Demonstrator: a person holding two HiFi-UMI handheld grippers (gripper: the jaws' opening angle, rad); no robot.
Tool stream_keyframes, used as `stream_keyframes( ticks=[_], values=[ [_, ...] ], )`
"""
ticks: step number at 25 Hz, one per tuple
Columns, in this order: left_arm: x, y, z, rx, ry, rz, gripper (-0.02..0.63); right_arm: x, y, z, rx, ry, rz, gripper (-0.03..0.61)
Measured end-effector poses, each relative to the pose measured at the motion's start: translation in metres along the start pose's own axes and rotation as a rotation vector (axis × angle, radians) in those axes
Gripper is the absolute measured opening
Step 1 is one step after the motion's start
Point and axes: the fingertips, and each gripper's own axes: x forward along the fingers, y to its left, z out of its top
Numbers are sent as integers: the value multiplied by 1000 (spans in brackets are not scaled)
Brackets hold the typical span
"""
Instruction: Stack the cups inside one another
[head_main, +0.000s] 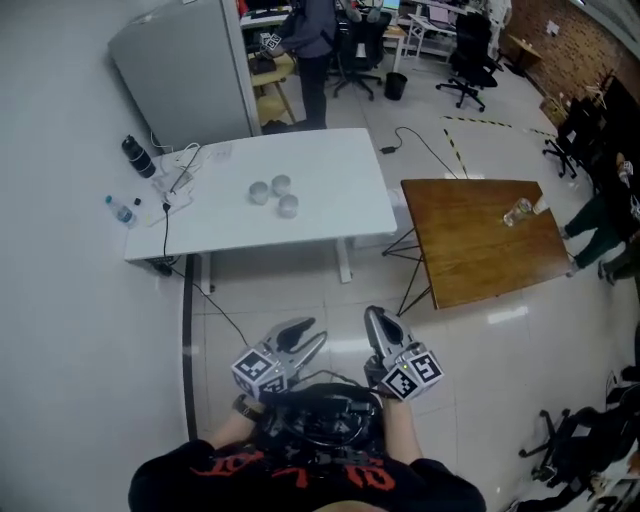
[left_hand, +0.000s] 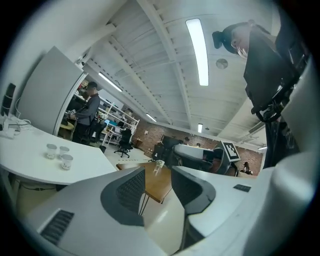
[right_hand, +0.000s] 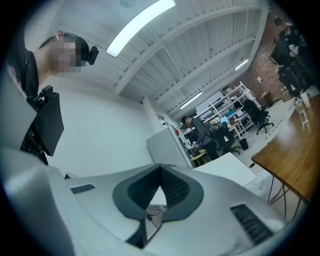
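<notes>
No cup had yet been taken up. The step in hand was judged to be the approach, before any stacking had begun. Three cups (head_main: 272, 193) were seen on the white table (head_main: 335, 205), grouped close together near its middle, with none set inside another. In the left gripper view they were seen far off to the left, upright with their mouths up.

Both grippers were held low and close to the body, well apart from the white table, with bare floor lying between. The left gripper (head_main: 303, 334) was held with its jaws partly apart and nothing between them; only floor and the wooden table (left_hand: 151, 185) were seen through the gap. The right gripper (head_main: 372, 318) was held with its jaws brought together at the tips, and nothing was gripped by it.

For the next move, the white table would first have to be reached. The right jaws would need to be opened before a cup could be taken on that side. One cup would then have to be gripped by its wall, lifted clear and lowered mouth-up into a neighbour. The cups looked small and light, so the receiving cup would probably need to be steadied by the other gripper, or it might be pushed aside or tipped.
</notes>
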Motion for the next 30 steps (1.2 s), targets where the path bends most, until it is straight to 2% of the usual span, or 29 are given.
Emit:
stream_keyframes(
  ticks=[9,16,19,23,30],
  values=[
    [-23,14,19,23,-74,40,156,33,14,-12,33,33,57,3],
    [-65,36,18,-44,-156,119,144,71,51,-26,38,88,167,3],
    [-83,37,25,-54,-165,145,144,82,71,-30,35,103,201,3],
    [-101,42,15,-79,-173,172,144,88,95,-40,31,134,243,3],
    [-102,48,3,-66,-157,155,144,80,86,-63,57,173,197,3]
  ],
)
